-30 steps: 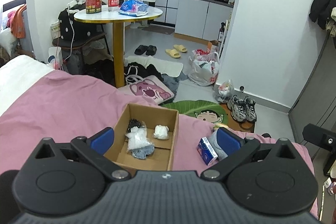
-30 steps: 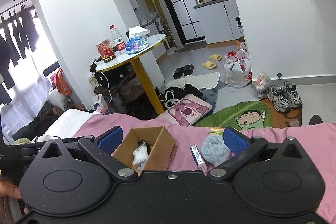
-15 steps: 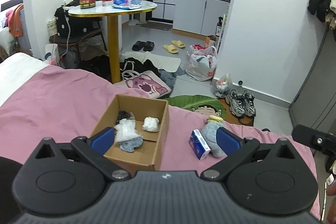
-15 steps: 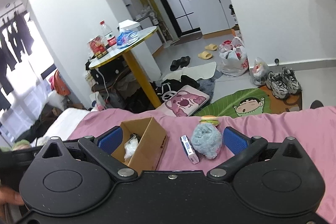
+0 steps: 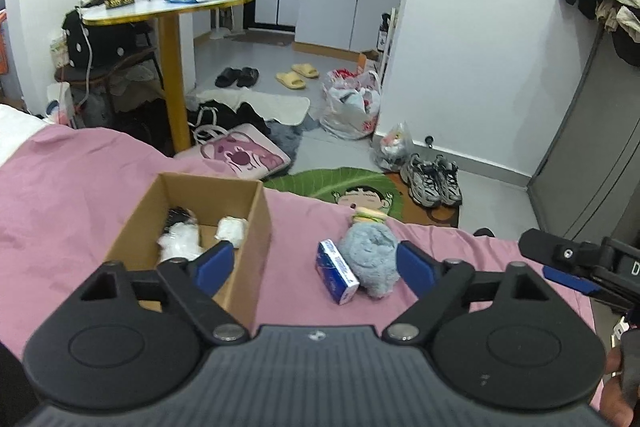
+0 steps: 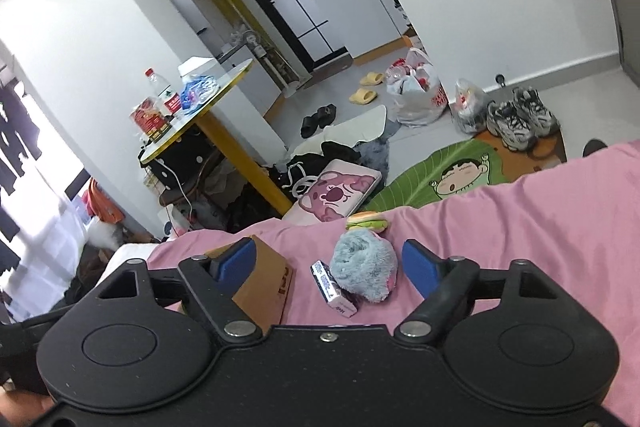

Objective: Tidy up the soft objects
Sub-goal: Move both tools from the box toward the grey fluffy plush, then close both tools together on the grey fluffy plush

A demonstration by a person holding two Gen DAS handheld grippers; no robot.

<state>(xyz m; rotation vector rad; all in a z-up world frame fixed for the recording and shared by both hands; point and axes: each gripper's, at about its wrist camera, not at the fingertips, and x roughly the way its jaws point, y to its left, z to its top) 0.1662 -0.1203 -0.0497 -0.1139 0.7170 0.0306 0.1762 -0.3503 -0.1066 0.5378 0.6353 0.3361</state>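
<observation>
- The grey plush (image 6: 366,269) lies on the pink bed (image 6: 540,227), touching a small blue-white pack (image 6: 334,289) on its left side. A burger toy (image 6: 367,221) sits just behind it.
- The box (image 5: 244,223) stands near, to the left, and already holds some white and dark soft items (image 5: 180,239).
- The right gripper (image 6: 326,263) is closing its jaws, but they are wide apart and press on nothing. The plush is seen between them, a little ahead of the pads.
- The left gripper (image 5: 308,263) is closing too and holds nothing. Its left finger (image 5: 212,263) is seen in front of the box, the right one just beside the plush.
- I judge the step in hand is to pick the plush with the right gripper.
- To do it well, bring the pads low on both sides of the plush body, and keep the left pad between the plush and the pack, so the pack is not taken together.
- Close until the fur is pressed firmly, because a loose hold on fluffy material can slip.
- The left gripper should stay away from the box wall, so the box does not move.
</observation>
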